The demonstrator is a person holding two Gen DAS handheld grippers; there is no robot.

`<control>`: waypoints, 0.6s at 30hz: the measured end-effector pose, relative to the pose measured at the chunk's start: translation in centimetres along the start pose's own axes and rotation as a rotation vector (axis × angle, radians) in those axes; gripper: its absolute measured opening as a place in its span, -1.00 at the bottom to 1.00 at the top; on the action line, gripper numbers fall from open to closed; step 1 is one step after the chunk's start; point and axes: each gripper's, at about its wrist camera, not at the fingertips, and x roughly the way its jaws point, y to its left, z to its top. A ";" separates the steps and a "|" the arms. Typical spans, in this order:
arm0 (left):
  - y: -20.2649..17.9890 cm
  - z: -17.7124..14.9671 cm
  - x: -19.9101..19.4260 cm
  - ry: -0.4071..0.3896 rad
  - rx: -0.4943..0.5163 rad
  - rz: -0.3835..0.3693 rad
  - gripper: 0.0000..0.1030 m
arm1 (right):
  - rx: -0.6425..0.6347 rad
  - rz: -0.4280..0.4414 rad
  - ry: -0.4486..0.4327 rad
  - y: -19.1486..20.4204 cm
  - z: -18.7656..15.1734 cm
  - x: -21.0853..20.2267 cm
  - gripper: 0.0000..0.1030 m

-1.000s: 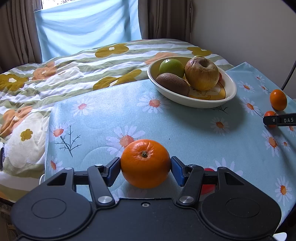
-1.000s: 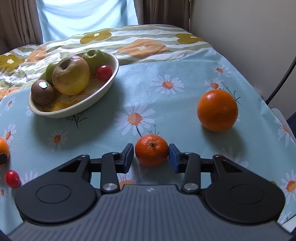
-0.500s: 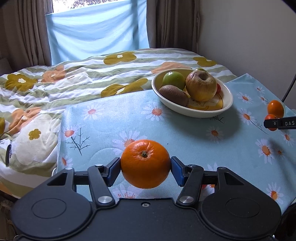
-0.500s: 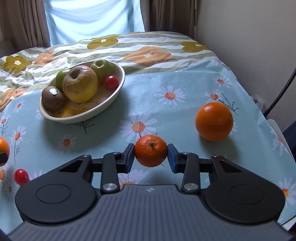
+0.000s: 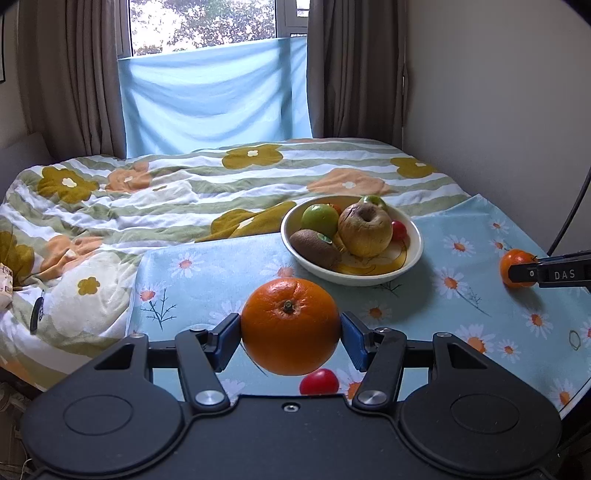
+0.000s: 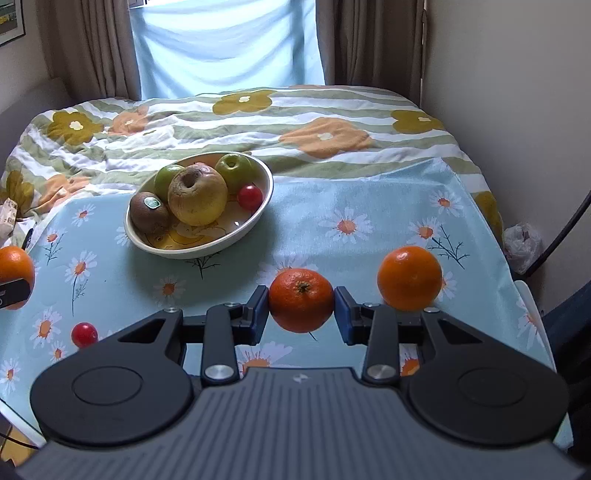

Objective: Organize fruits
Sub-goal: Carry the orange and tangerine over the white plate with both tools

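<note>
Background only: bed with striped floral duvet (image 5: 177, 192), light-blue daisy-print cloth (image 6: 369, 206) laid over its near end. Brown curtains (image 5: 70, 74) flank the window (image 5: 203, 22), a pale blue sheet (image 5: 214, 96) hung across its lower part; beige wall (image 5: 498, 92) on the right with a dark cable (image 6: 565, 229) running down it. Crumpled plastic bag (image 6: 522, 245) sits by the bed's right edge near the wall, and a framed picture's (image 6: 11, 18) corner shows at far left.
</note>
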 end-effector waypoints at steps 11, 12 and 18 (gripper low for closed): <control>-5.6 2.5 -1.8 -0.070 -0.067 0.037 0.21 | -0.127 0.111 -0.043 -2.6 3.1 -2.7 0.03; -6.1 2.8 -1.7 -0.077 -0.073 0.044 0.21 | -0.139 0.120 -0.047 -2.8 3.4 -2.8 0.03; -7.9 4.5 -0.4 -0.107 -0.100 0.077 0.21 | -0.198 0.167 -0.066 -3.5 5.4 -2.1 0.03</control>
